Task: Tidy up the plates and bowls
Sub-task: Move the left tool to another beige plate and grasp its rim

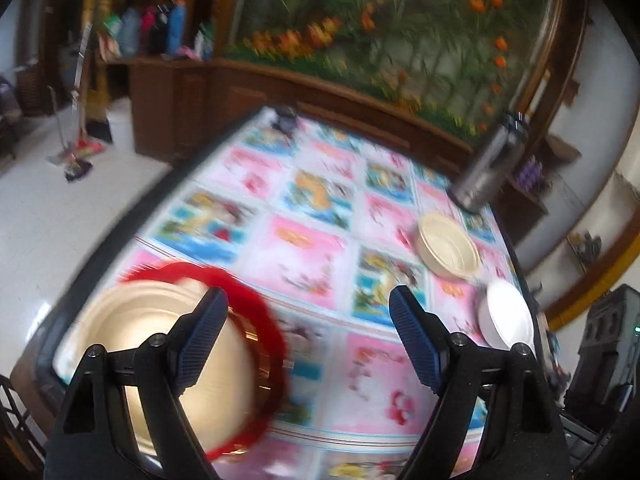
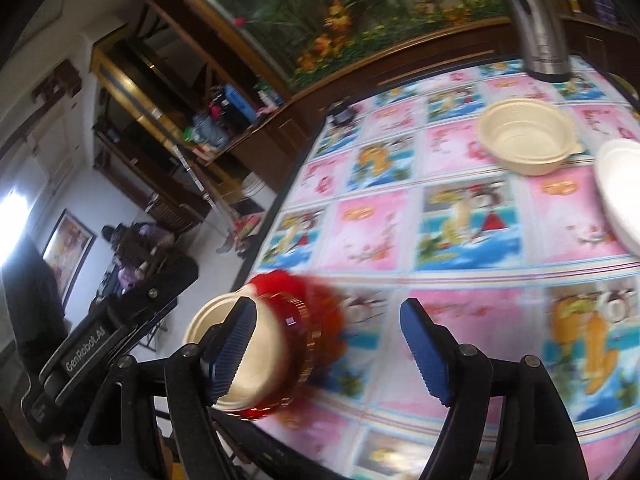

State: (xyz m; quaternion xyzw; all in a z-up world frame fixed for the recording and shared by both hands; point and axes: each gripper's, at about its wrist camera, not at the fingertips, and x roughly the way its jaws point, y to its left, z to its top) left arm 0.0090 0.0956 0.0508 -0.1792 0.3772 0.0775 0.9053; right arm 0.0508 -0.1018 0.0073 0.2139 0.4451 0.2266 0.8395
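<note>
Left wrist view: my left tongs [image 1: 308,340] gape, empty. Right tongs [image 2: 328,354] likewise. Cream plate [image 1: 160,344] on red dish [image 1: 260,320], near left bench corner. Bowl [image 1: 448,248] far right: light, thin, I'd pinch rim.

A table [image 1: 304,248] is covered with a cloth of pink and blue cartoon squares. At its far edge stands a steel flask [image 1: 486,168], upright. A small dark thing [image 1: 285,119] sits at the far corner, too blurred to name. Behind the table runs a wooden cabinet [image 1: 188,108] under a large flower picture [image 1: 400,28]. Bottles [image 1: 160,32] crowd a shelf to the left, and a broom [image 1: 76,120] leans above the white floor [image 1: 60,220].
</note>
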